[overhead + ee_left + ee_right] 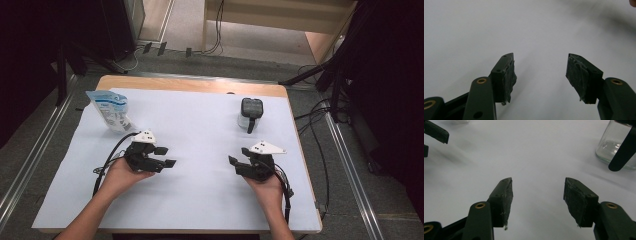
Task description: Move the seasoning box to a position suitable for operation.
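Nearest the person, two hands rest low on the white table cover [200, 125], each holding a gripper. The left gripper [167, 156] points inward toward the middle of the table, its jaws standing apart with nothing between them; the left gripper view confirms bare cover between the worn pads [510, 77]. The right gripper [239, 156] likewise points inward and slightly ahead, jaws apart and empty, as the right gripper view shows between its own pads [507, 200]. Beyond and a little to the outer side of the right gripper stands a clear glass jar [250, 120] with a dark lid [251, 107] and a dark handle hanging down its near side; it is well apart from the jaws. Farther off, ahead of the left gripper and to its outer side, lies a blue-and-white pouch [110, 111], untouched. The step in hand appears to be the approach. To do it well, each gripper should probably advance level with jaws kept wide, the right one squaring to the jar body below the lid, clear of the hanging handle, before closing.
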Motion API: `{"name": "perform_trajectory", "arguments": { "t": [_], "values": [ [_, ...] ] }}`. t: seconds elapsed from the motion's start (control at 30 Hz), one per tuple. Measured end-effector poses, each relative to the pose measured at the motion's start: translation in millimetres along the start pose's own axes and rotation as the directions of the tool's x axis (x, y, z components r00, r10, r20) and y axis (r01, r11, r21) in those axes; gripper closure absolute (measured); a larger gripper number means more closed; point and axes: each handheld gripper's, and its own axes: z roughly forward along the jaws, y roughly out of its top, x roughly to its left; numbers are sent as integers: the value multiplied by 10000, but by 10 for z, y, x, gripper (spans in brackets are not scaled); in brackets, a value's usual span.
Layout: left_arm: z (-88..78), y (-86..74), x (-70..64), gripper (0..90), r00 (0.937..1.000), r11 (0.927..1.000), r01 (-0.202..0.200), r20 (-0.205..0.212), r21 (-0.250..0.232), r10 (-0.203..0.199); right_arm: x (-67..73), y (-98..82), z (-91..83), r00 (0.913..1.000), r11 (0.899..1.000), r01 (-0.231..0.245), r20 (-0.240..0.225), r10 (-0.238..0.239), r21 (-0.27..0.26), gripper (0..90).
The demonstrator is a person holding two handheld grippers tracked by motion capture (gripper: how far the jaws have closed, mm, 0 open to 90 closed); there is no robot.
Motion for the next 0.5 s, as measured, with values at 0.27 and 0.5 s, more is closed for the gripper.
{"name": "perform_trajectory", "arguments": {
  "t": [0.27, 0.5],
  "values": [
    [14, 26, 3, 422, 10000, 10000, -14, 38, 61, 14, -67, -33, -17, 9986, 9994, -343, -395, 343, 8, 451],
    [21, 21, 15, 399, 10000, 9998, 74, 63, 170, -75, -69, -43, -12, 9997, 9998, -195, -167, 195, 11, 435]
  ]
}}
